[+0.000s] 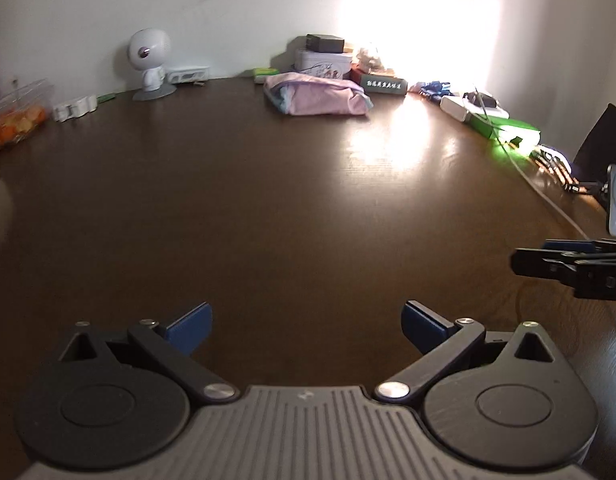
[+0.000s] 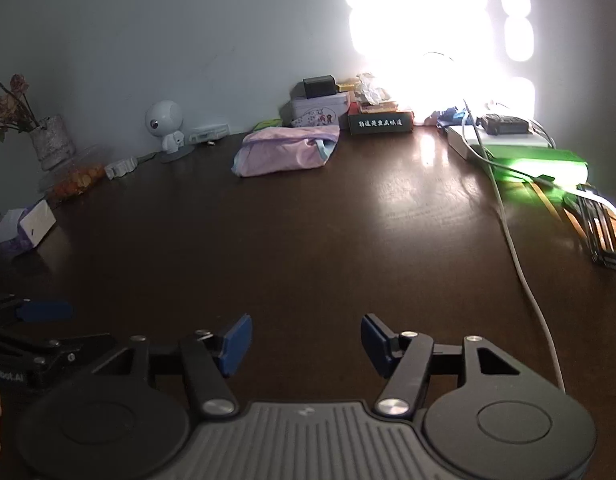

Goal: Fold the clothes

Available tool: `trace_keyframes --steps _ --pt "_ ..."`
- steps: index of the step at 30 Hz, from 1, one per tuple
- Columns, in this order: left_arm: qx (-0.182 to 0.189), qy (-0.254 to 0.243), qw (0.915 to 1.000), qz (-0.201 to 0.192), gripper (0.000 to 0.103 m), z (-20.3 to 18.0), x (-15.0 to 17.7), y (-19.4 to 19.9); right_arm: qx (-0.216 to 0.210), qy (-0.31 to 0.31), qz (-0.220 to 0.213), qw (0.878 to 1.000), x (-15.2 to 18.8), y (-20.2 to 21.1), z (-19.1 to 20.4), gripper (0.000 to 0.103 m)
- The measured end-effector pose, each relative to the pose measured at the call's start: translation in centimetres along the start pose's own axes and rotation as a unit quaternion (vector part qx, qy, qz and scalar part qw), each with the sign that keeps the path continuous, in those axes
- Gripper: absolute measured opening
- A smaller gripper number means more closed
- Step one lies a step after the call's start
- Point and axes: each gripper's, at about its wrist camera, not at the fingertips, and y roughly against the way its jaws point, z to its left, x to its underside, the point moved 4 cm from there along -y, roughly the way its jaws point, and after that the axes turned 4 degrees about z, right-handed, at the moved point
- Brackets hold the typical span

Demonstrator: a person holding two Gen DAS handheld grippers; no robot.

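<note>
Left wrist view: the left gripper [image 1: 306, 330] hung over the bare dark table [image 1: 267, 208], its blue pads [image 1: 189, 328] spread wide with nothing between them. The folded pink garment [image 1: 318, 94] lay far back near the wall, just in front of a tin [image 1: 323, 60]. A white robot figure [image 1: 149, 62] stood to its left. The right gripper [image 1: 572, 266] entered at the right edge.

Right wrist view: the right gripper [image 2: 306, 346] also stood apart and empty above the table [image 2: 308, 240]. The garment [image 2: 285, 150] sat far ahead, well apart from both tools. A white cable [image 2: 520, 264] ran along the right side, and the left gripper [image 2: 39, 314] showed at the left edge.
</note>
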Motion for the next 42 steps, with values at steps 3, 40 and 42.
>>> trace_keyframes --steps 3,40,42 --pt "-0.062 -0.007 0.9976 -0.029 0.103 -1.4 3.5 1.7 0.012 0.021 0.000 1.000 4.3 2.8 0.7 0.076" --pt "-0.058 0.024 0.9966 -0.054 0.102 -3.4 6.5 4.0 0.099 0.029 -0.034 0.994 8.3 4.0 3.7 0.103" --pt "-0.039 0.005 0.9977 -0.056 0.102 -3.9 6.7 4.1 0.097 0.031 -0.034 0.994 8.3 3.9 3.8 0.103"
